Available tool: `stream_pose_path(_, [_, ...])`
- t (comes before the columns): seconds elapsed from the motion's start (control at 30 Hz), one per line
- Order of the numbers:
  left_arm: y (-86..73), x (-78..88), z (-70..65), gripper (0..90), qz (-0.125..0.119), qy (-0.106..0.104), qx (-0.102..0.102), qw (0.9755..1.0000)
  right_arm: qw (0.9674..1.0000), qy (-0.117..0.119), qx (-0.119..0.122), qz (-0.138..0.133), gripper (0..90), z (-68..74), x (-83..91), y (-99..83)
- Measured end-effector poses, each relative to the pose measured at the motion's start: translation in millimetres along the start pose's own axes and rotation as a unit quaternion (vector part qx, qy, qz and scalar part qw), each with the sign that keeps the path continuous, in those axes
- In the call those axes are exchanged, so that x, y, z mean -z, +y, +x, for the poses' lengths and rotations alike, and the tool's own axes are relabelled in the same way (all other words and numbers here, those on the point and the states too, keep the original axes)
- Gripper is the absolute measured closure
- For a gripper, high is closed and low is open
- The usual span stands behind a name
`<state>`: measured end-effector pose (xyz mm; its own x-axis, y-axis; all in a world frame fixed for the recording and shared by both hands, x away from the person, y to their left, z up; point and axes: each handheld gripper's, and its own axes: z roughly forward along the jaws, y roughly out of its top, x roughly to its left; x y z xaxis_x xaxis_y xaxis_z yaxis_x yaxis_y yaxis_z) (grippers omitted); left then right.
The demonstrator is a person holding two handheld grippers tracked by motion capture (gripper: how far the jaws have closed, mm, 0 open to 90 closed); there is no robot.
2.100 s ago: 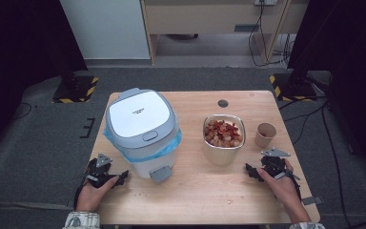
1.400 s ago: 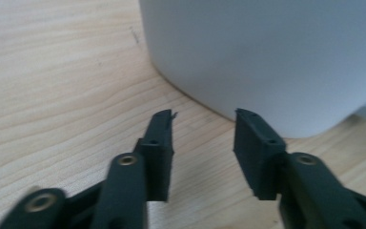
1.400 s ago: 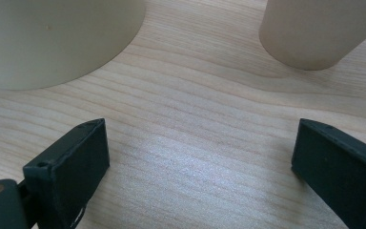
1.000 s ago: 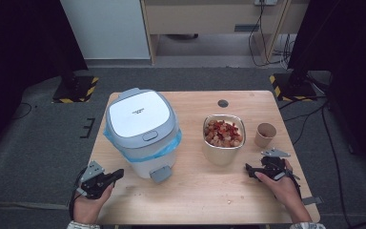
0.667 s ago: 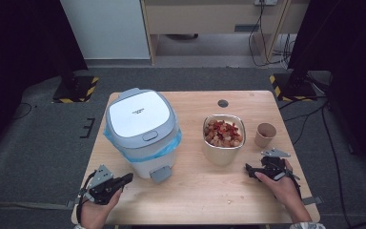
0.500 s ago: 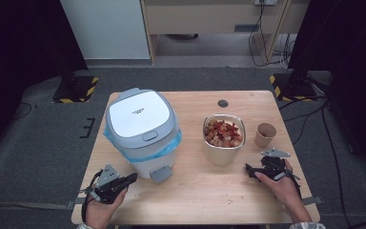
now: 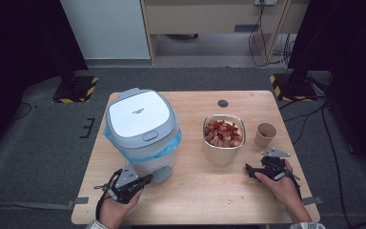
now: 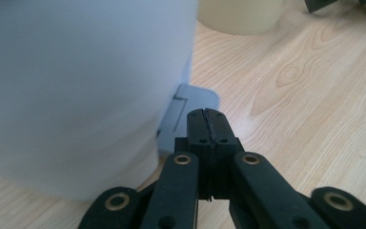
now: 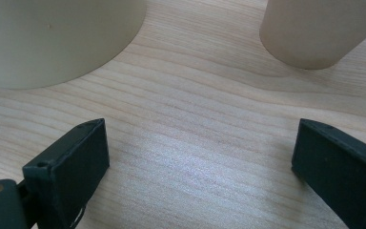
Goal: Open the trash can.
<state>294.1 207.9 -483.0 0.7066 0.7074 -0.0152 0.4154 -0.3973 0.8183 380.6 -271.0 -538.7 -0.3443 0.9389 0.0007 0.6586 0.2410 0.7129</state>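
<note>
A pale blue-grey lidded bin (image 7: 143,129) with a blue liner stands on the left half of the wooden table (image 7: 195,200). A grey tab (image 7: 162,174) juts from the foot of its front. My left gripper (image 7: 147,180) lies low on the table with its tips just short of that tab. In the left gripper view its jaws (image 8: 205,119) are pressed together with nothing between them, and the tab (image 8: 193,102) and the bin wall (image 8: 76,86) lie right ahead. My right gripper (image 7: 249,170) rests at the right, open (image 9: 200,152) and empty, pointing at the bowl.
A metal bowl (image 7: 223,138) of red and tan food pieces stands right of the bin, and a paper cup (image 7: 265,135) stands beside it. In the right gripper view the bowl (image 9: 52,38) and the cup (image 9: 314,33) are close ahead. A small black disc (image 7: 223,103) lies at the back.
My left gripper has slid rightward along the table's front edge, from the left corner to the bin's front tab. The right gripper has stayed put.
</note>
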Motion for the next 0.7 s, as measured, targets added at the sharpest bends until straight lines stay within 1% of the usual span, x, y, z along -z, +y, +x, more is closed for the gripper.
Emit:
stream_pose_path(0.07, [2.7,-6.8,-3.9,89.8,0.005,0.0,-0.006,1.0,1.0,0.0,0.0,0.0,5.5,0.1,0.1,-0.1])
stream_pose_path(0.13, [4.2,-13.4,-7.3,89.8,0.008,-0.001,-0.007,0.9999,1.0,0.0,0.002,0.0,5.4,0.0,0.2,-0.3])
stream_pose_path(0.17, [4.7,-16.6,-8.6,89.8,0.013,0.003,-0.011,0.9999,1.0,0.0,0.002,0.0,5.4,0.0,0.2,-0.3])
stream_pose_path(0.2, [4.7,-16.6,-8.6,89.8,0.013,0.003,-0.011,0.9999,1.0,0.0,0.002,0.0,5.5,0.0,0.2,-0.3])
stream_pose_path(0.23, [5.7,-22.9,-11.3,89.8,0.018,0.009,-0.02,0.9996,1.0,0.0,0.002,0.0,5.5,0.0,0.2,-0.3])
stream_pose_path(0.4, [9.4,-35.6,-15.4,89.8,0.016,0.029,-0.027,0.9991,1.0,0.0,0.002,0.0,5.4,0.1,0.3,-0.4])
stream_pose_path(0.47, [9.7,-38.8,-15.8,89.8,0.02,0.035,-0.032,0.9987,1.0,0.002,0.001,0.0,5.4,0.4,0.7,-0.6])
stream_pose_path(0.53, [9.1,-39.3,-14.7,89.8,0.023,0.041,-0.032,0.9984,1.0,0.002,0.002,0.0,5.4,0.3,0.7,-0.6])
stream_pose_path(0.63, [7.2,-40.0,-12.1,89.8,0.026,0.045,-0.019,0.9985,1.0,0.003,0.002,0.0,5.5,0.3,0.7,-0.6])
stream_pose_path(0.7, [6.7,-41.1,-11.9,89.8,0.031,0.045,-0.024,0.9982,1.0,0.002,0.002,0.0,5.5,0.3,0.7,-0.6])
